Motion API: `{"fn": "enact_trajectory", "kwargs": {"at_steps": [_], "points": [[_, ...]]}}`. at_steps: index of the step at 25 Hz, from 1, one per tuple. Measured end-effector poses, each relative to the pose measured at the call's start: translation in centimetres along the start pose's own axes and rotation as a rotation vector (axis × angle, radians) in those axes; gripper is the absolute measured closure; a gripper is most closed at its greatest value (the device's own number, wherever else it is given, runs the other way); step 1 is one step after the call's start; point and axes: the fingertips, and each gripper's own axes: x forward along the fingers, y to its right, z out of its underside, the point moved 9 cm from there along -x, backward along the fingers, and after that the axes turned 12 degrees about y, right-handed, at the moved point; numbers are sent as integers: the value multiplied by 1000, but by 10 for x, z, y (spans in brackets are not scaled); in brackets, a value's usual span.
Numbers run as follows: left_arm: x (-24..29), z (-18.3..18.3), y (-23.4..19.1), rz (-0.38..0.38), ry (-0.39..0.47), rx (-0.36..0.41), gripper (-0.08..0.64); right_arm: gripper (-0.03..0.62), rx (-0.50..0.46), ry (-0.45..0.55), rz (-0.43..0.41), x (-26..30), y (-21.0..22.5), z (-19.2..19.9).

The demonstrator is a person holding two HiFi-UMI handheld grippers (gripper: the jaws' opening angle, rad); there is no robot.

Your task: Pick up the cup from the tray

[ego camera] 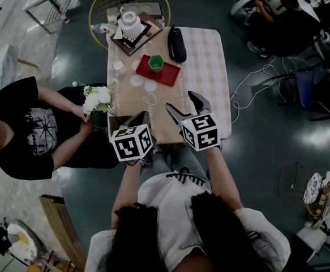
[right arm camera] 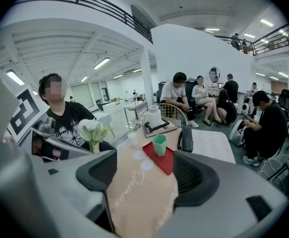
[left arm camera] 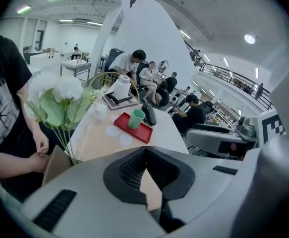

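One green cup stands upright at the far left corner of the single red tray, its long axis vertical and its mouth facing up. Two white discs lie on the bench just beside the tray's near left edge. Both grippers hover well short of the tray. The left gripper has its jaws clenched on nothing, and the right gripper has its jaws released wide and empty.

In the head view, its marker cube hides most of the left tongs. In the right gripper view, a jaw covers one corner of the tray.
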Motion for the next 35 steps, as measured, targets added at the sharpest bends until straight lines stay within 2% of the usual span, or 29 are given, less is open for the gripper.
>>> {"fn": "enact_trajectory", "kwargs": {"at_steps": [8,16,20,28,35], "points": [[35,-28,-17,-57,15,-29,552,238,-60,-65,-50,88,25,-19],[72,-39,-37,-125,-11,-92,551,229,-121,-188,-92,177,40,-13],[94,-42,-44,-148,-27,-100,552,229,-161,-253,-115,211,49,-2],[119,-41,-56,-186,-58,-128,552,229,-179,-339,-151,253,60,15],[126,-33,-60,-201,-83,-145,552,232,-212,-388,-171,268,58,25]]}}
